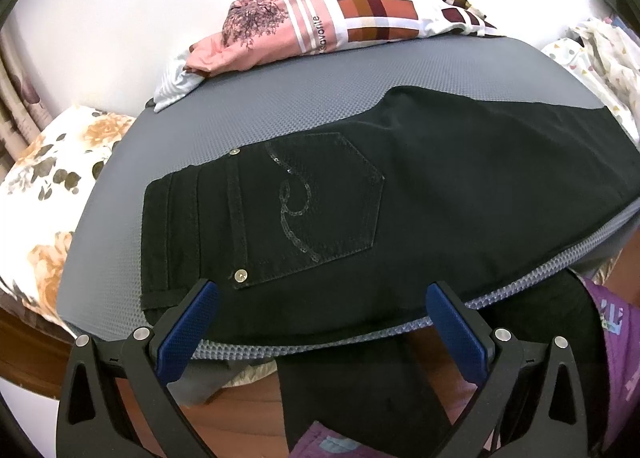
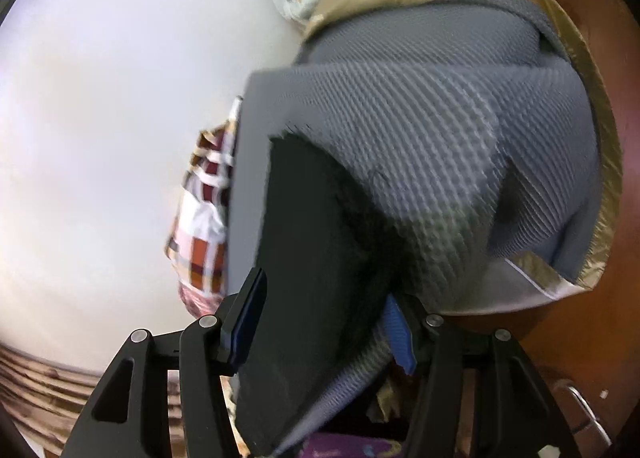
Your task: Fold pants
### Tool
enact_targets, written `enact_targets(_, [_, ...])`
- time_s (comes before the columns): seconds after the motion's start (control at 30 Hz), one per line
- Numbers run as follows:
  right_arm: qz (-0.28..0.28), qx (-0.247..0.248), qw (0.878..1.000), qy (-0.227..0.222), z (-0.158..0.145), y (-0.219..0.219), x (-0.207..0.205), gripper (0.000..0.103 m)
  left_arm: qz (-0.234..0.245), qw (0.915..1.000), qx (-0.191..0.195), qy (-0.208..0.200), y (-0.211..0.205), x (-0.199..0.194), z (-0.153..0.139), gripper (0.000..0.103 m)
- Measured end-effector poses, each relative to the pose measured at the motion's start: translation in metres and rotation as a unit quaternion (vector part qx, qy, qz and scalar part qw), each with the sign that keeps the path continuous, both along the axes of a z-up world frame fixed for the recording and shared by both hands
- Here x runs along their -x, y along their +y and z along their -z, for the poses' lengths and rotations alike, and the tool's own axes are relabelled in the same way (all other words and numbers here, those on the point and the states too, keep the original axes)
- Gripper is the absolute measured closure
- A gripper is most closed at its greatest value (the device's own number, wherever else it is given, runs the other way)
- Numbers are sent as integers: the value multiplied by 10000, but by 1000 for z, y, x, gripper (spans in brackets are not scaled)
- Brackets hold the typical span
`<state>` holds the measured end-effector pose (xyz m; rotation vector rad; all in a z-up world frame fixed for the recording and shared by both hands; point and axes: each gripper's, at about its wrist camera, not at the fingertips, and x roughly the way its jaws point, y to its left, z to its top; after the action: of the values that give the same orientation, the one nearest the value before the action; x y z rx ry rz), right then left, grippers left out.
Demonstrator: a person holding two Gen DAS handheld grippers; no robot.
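Note:
Black pants point(image 1: 440, 185) lie flat across a grey textured mat point(image 1: 280, 105), back pocket with a sequin swirl point(image 1: 320, 197) facing up and the waistband at the left. One part of the black fabric point(image 1: 360, 386) hangs over the mat's near edge. My left gripper point(image 1: 320, 298) hovers open over that near edge, nothing between its blue pads. In the rolled right wrist view, my right gripper point(image 2: 322, 326) stands open around the black pants point(image 2: 312, 238) and the mat's edge point(image 2: 420, 137), which sit between its fingers. The blue pads do not visibly press on them.
Folded clothes sit at the mat's far side: a pink printed shirt point(image 1: 272, 29) and a checked cloth point(image 1: 392, 13). A floral pillow point(image 1: 52, 177) lies left, a dotted white cloth point(image 1: 600, 53) right. The person's purple clothing point(image 1: 616, 338) is close by, and gold fabric point(image 2: 592, 137) borders the mat.

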<state>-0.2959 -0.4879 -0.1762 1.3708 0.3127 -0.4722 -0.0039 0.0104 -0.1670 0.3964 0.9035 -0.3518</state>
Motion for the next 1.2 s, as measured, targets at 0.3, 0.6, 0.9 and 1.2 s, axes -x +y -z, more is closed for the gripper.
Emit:
enact_targets(0.3, [-270,280,9969,677,-6,-4,-34,93,-112,9998,99,94,5,-4,-2,0])
enact_targets(0.6, [-1793,1257,9745,480,-79,66,-155,93,-981,9918,817,80,55,-24,-34,0])
enact_targets(0.9, [-3736,1442,9132,750,-36,205,-320,93,-1354,9836,977,680,74,-37,-7,0])
enact_targets(1.2, [-4376,1993,8610,1656,20,276,-339,92,-1483,9762,1242,985,81,-41,3,0])
